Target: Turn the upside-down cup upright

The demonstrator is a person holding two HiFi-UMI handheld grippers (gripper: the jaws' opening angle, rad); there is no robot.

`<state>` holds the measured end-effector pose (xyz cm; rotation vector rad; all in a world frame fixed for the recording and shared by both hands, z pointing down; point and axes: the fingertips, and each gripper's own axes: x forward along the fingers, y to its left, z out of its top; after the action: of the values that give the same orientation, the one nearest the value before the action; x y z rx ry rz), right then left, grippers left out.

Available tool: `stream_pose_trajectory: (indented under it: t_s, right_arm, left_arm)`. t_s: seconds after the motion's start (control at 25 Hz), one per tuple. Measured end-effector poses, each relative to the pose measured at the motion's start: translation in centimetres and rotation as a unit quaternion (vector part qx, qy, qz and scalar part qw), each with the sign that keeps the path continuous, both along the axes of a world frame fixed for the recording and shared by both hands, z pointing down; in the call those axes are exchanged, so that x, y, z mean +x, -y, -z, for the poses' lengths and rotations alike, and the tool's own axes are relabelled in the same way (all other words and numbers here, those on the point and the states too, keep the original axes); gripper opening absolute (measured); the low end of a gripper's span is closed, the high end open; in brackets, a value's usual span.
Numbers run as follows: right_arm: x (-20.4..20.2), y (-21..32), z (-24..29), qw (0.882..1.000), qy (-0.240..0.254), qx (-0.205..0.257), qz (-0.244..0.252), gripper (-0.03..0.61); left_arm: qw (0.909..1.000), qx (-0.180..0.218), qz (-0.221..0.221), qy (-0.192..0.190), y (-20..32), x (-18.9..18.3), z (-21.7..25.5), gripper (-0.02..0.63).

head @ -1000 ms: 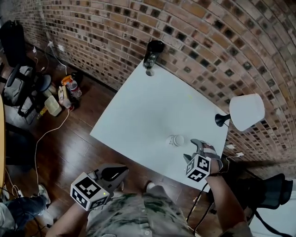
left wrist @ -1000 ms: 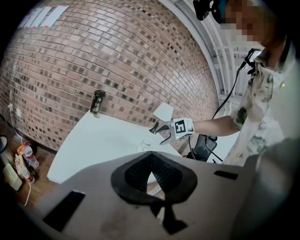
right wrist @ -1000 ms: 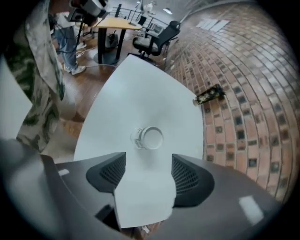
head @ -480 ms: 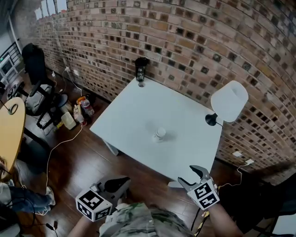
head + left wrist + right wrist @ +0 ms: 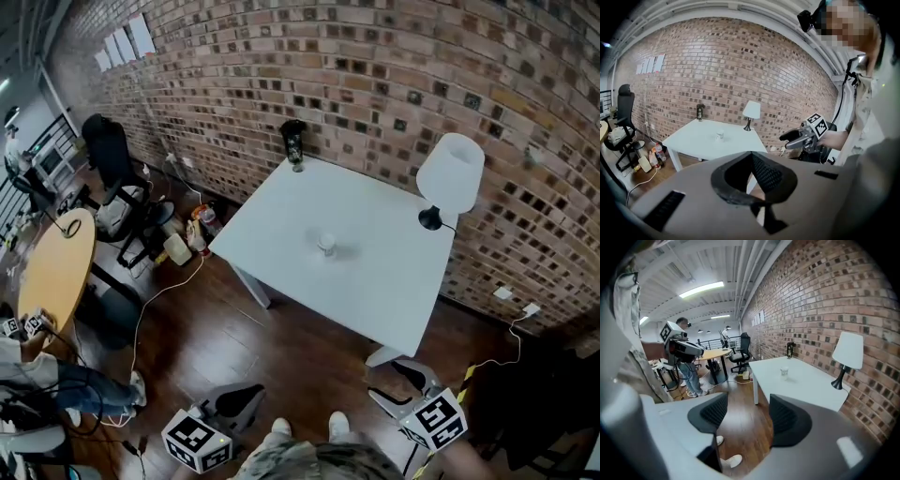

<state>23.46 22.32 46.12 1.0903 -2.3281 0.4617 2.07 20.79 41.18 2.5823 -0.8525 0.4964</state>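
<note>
The left gripper (image 5: pixel 251 394), jaws together, and the right gripper (image 5: pixel 384 380), jaws just closing to a narrow empty gap, have pulled well back from the table (image 5: pixel 281 225). The cup (image 5: pixel 326 244) stands alone near the table's middle, so the task looks finished.

Cup (image 5: pixel 326 244) orientation unclear, too small at this distance

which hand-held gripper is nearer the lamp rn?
Right. The right hand-held gripper hangs off the table's near edge on the lamp's side; its empty jaws have just been closing. The left hand-held gripper is farther, past the opposite corner.
</note>
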Motion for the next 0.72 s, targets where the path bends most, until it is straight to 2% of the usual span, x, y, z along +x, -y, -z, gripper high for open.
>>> stream_pose_trajectory:
  t_s: [0.16,0.28,0.4,0.64,0.72]
  right_arm:
    - [-0.9,-4.0,0.2,1.000,0.008,0.001,-0.017,0.279]
    - [-3.4,-7.0,1.1,1.000,0.006,0.007,-0.022,0.279]
    - [-6.9,-9.4,2.8,0.999,0.003,0.024,-0.029,0.279]
    - [-13.7,-15.8,5.2,0.996,0.037,0.038,-0.069,0.279]
    - [-15.2,-17.7,5.4,0.995,0.035,0.041,-0.082,0.279]
  left_arm:
    - [0.9994,0.015,-0.031,0.000,-3.5,0.3,0.7,0.008]
    - [0.9985,0.013,-0.052,-0.011,-6.8,-1.0,1.3,0.008]
    - [0.9978,0.000,-0.061,-0.026,-9.9,-3.7,2.0,0.008]
    - [0.9954,-0.010,-0.087,-0.038,-15.4,-10.6,1.4,0.008]
    - [0.9946,-0.015,-0.094,-0.041,-16.5,-12.2,0.8,0.008]
